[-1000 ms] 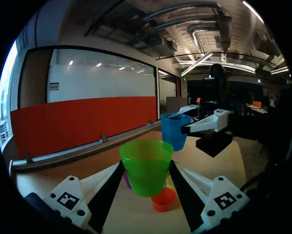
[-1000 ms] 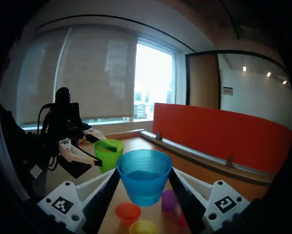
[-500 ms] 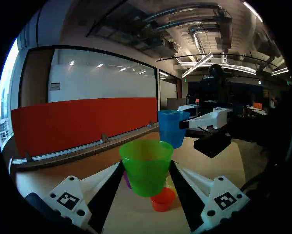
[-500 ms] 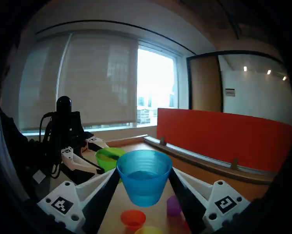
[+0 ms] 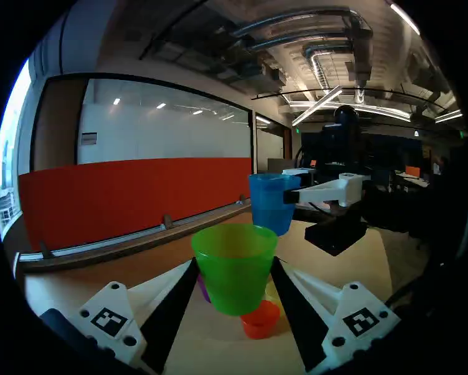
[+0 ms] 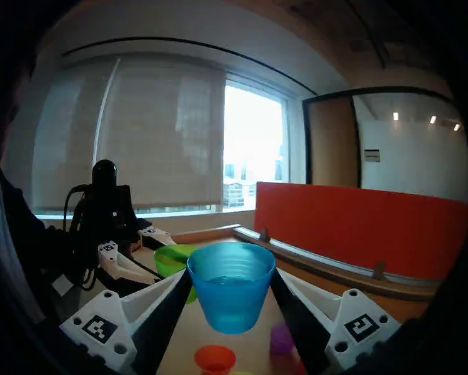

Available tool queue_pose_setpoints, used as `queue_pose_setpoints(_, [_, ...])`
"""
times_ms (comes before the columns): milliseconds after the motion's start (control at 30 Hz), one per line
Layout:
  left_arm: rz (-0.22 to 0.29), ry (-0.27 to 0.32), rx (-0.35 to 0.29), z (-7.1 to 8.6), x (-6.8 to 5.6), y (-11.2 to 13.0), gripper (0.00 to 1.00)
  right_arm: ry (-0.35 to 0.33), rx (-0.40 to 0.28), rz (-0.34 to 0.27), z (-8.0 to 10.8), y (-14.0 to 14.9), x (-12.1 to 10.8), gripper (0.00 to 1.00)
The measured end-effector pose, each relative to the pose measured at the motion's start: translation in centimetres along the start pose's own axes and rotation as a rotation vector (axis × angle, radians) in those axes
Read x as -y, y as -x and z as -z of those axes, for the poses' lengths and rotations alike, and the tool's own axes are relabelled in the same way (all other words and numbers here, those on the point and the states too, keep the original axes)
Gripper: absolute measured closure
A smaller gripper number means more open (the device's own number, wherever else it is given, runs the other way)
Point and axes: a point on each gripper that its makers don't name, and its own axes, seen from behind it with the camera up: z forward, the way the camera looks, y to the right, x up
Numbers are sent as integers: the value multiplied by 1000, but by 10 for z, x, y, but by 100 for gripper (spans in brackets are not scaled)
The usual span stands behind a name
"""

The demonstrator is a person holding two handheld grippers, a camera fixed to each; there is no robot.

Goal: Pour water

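My left gripper (image 5: 235,281) is shut on a green cup (image 5: 234,266), held upright above the wooden table (image 5: 215,344). Farther off in the left gripper view, the right gripper (image 5: 280,199) holds a blue cup (image 5: 268,203) upright, higher than the green one. In the right gripper view, my right gripper (image 6: 231,294) is shut on the blue cup (image 6: 231,287), which has water in it. Behind and left of it, the green cup (image 6: 174,262) sits in the left gripper (image 6: 149,262).
Small orange (image 5: 260,319), purple (image 5: 202,290) and yellow (image 5: 273,291) cups stand on the table below the grippers; the orange cup (image 6: 215,360) and purple cup (image 6: 282,340) also appear in the right gripper view. An orange partition (image 5: 134,194) with a rail runs along the table's far edge.
The right gripper has lifted the blue cup higher and brought it a little closer to the green cup. The left gripper and the green cup have stayed still.
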Motion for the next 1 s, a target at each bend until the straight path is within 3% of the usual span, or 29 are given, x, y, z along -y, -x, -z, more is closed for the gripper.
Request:
queue_pose_setpoints(400, [4, 11, 1, 4, -4, 4, 17, -15, -4, 70, -10, -6, 5, 10])
queue_pose_setpoints(1000, [15, 23, -1, 7, -9, 15, 17, -56, 29, 256, -23, -24, 9, 10])
